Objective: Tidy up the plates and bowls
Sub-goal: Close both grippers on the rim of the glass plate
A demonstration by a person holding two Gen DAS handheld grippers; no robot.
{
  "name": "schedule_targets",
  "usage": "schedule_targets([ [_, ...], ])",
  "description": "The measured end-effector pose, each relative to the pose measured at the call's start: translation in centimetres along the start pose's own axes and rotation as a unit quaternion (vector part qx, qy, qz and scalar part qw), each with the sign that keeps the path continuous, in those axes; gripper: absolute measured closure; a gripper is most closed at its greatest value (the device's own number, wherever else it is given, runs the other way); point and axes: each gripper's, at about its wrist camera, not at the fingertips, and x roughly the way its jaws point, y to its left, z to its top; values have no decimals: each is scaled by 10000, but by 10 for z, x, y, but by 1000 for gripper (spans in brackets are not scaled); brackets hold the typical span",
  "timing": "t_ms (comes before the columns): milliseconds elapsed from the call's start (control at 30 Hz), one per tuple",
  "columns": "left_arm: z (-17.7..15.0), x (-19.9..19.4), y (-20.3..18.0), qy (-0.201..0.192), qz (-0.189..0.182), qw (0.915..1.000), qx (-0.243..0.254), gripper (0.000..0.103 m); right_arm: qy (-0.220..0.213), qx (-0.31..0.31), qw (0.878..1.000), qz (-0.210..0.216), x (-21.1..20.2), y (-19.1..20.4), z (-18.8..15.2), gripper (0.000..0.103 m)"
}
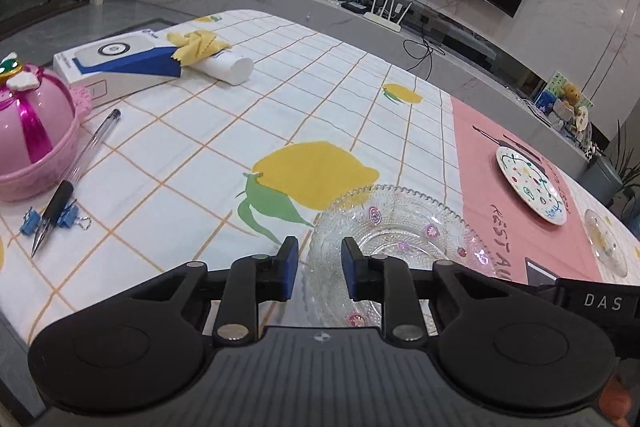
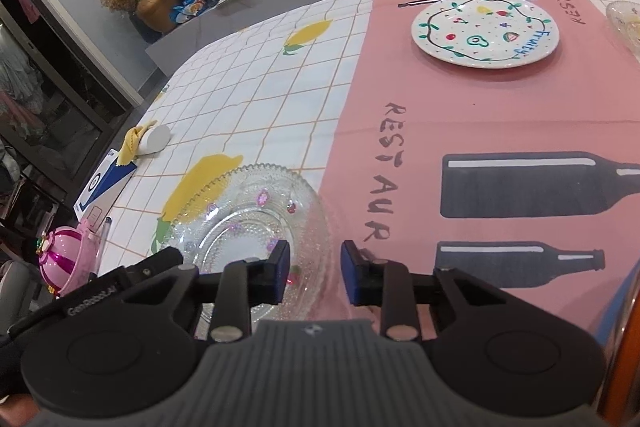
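A clear glass bowl with small fruit prints sits on the lemon tablecloth, close in front of both grippers; it also shows in the right wrist view. My left gripper is open with the bowl's near left rim between its jaws. My right gripper is open astride the bowl's right rim. A white painted plate lies on the pink placemat, far right in the left wrist view. A second glass bowl sits at the far right.
A pink dome box, a pen, blue binder clips, a white and blue box and a white tube with a yellow cloth lie at the left. A low TV bench stands beyond the table.
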Motion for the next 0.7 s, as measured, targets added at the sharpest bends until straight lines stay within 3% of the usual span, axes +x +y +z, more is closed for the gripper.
schedule_targets([
  [233, -3, 0, -8, -76, 68, 9998, 153, 82, -105, 54, 9999, 127, 1, -2, -4, 83],
  [300, -3, 0, -7, -80, 75, 9999, 107, 84, -90, 58, 9999, 63, 1, -2, -3, 89],
  [700, -1, -18, -10, -154, 88, 9998, 63, 86, 165, 220, 9995, 160, -10, -6, -1, 93],
])
